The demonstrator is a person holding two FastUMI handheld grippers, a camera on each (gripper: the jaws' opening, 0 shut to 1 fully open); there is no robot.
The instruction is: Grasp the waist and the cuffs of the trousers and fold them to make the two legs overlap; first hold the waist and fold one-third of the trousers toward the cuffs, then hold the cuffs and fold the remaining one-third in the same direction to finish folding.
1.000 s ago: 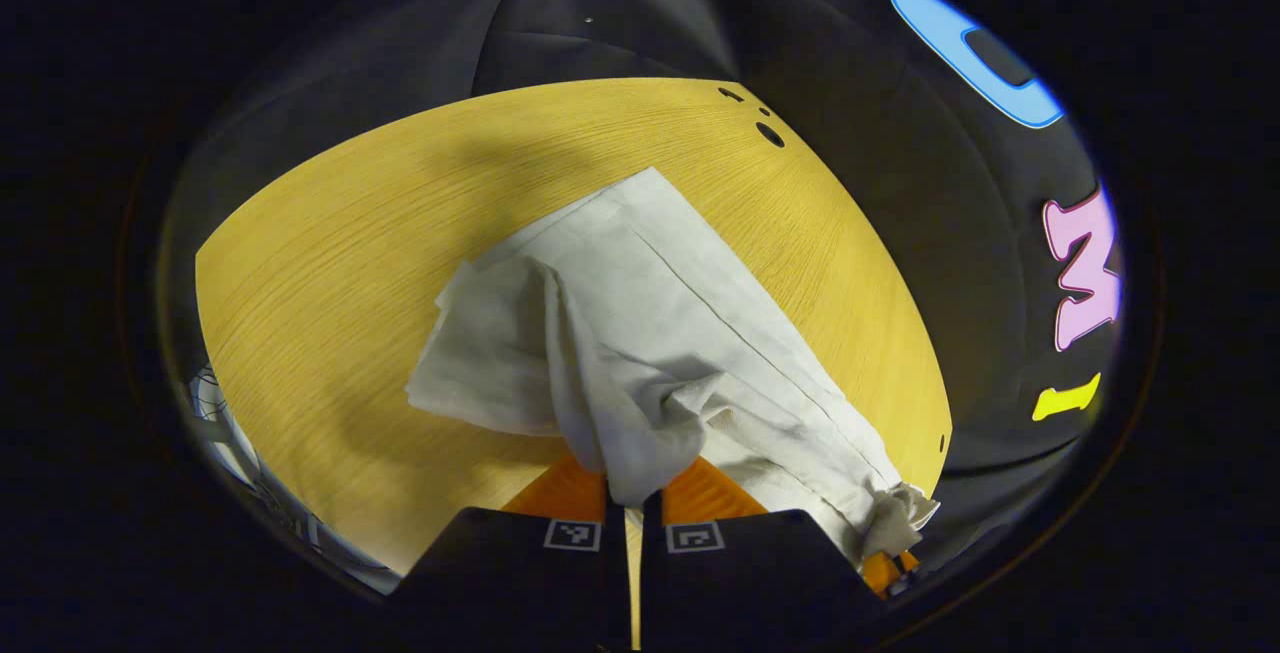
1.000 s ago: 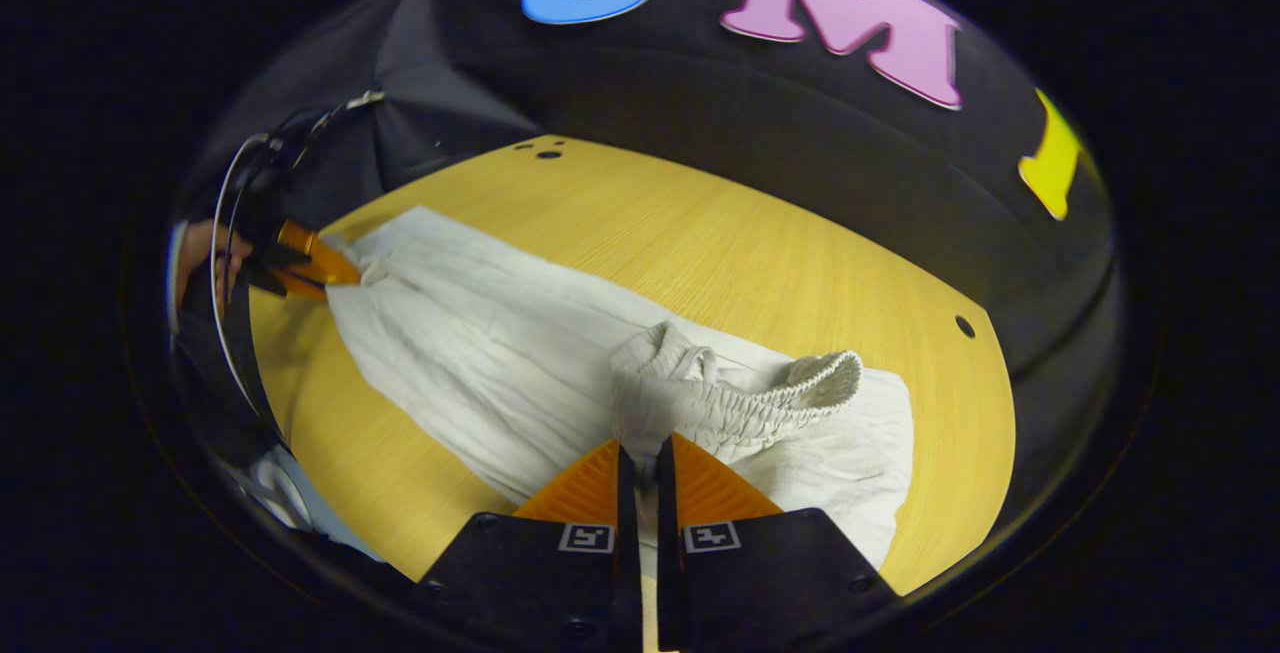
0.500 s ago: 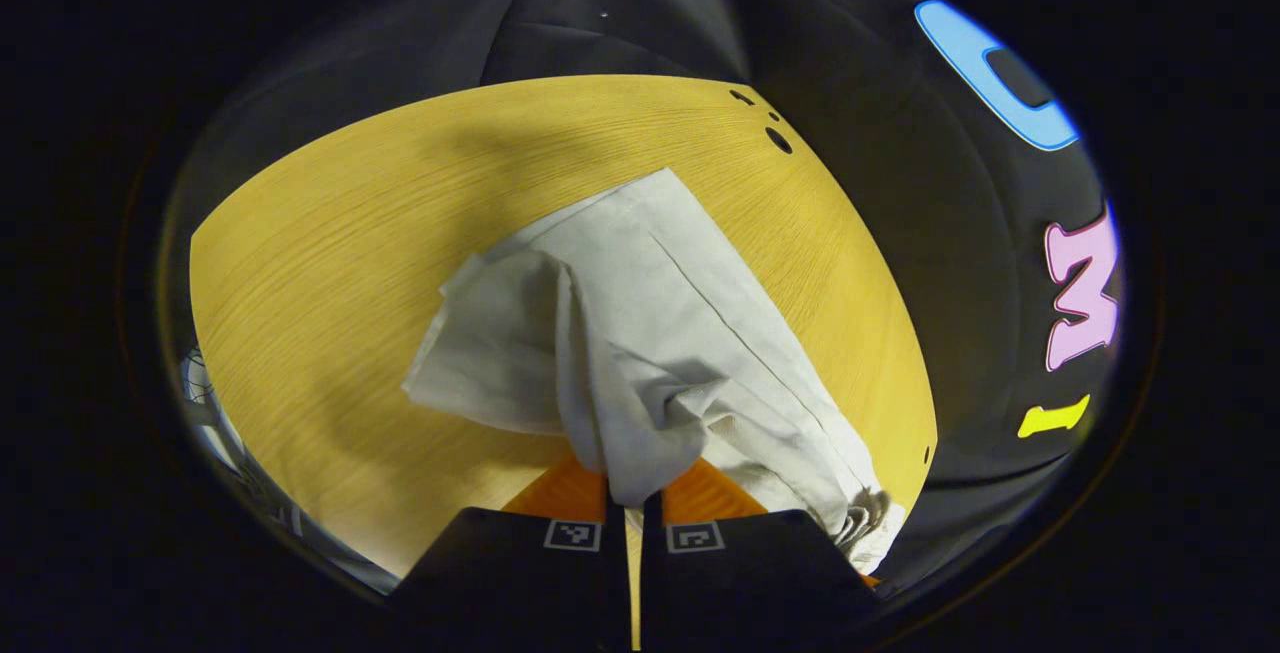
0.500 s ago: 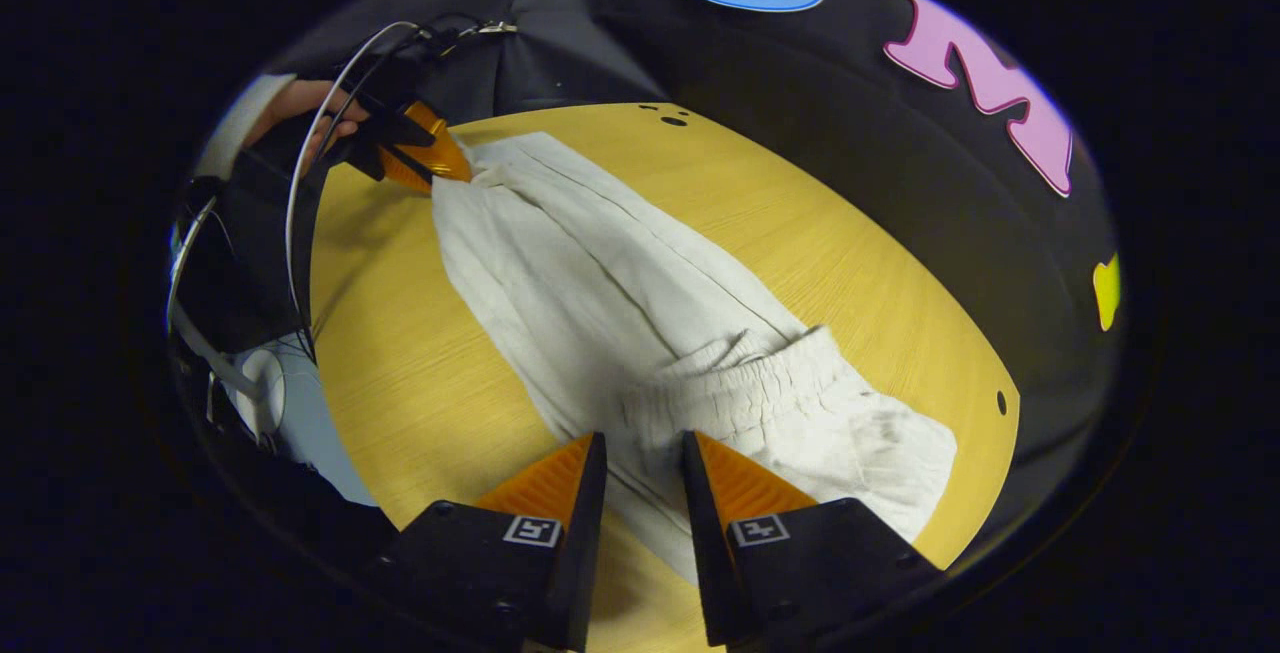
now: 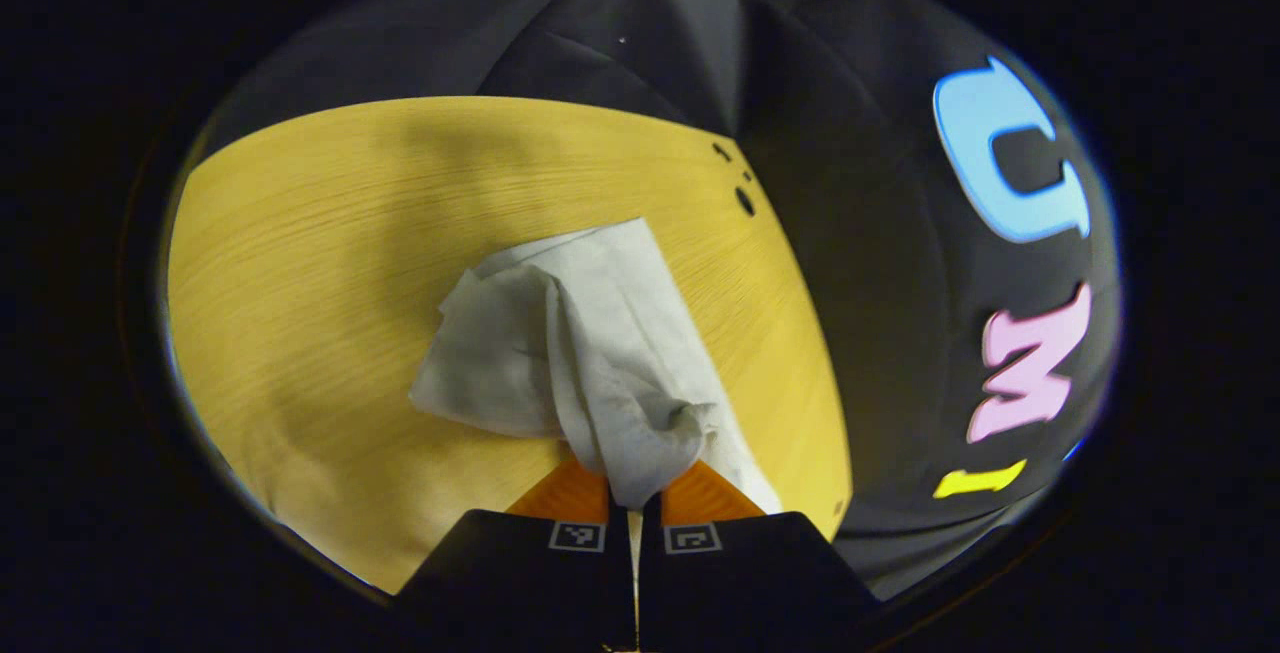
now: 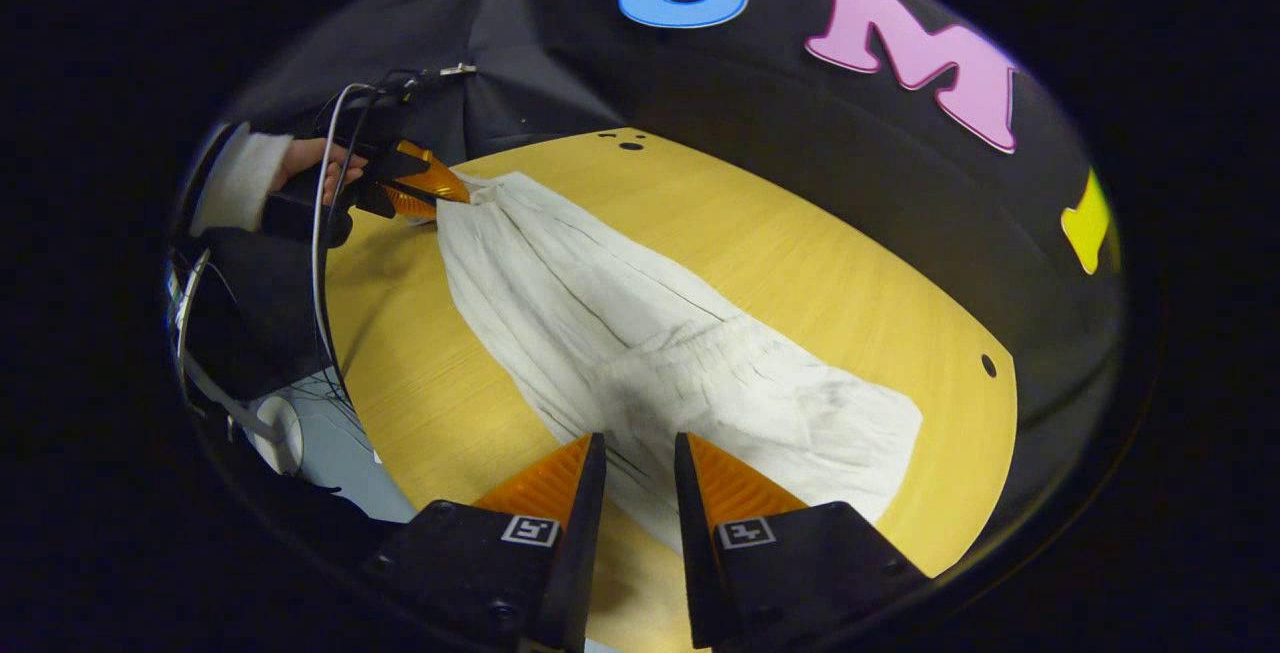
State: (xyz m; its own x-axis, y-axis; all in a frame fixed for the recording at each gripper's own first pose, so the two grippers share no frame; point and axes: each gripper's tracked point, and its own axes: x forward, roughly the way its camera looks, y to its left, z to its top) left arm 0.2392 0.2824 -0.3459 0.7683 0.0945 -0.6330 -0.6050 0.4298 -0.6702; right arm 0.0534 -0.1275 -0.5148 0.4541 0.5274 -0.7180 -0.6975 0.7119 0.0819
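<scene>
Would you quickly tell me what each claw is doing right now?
Left claw: closed on the trousers' cuffs.
Right claw: open, holding nothing.

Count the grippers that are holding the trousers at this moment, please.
1. The left gripper pinches the cuff end of the trousers; the right gripper is open above the folded waist, its fingers apart.

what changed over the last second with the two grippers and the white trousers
The right gripper let go of the elastic waist of the white cloth trousers, opened and backed off; the waist now lies flat, folded over the legs. The left gripper stayed shut on the cuffs over the yellow wooden table.
</scene>
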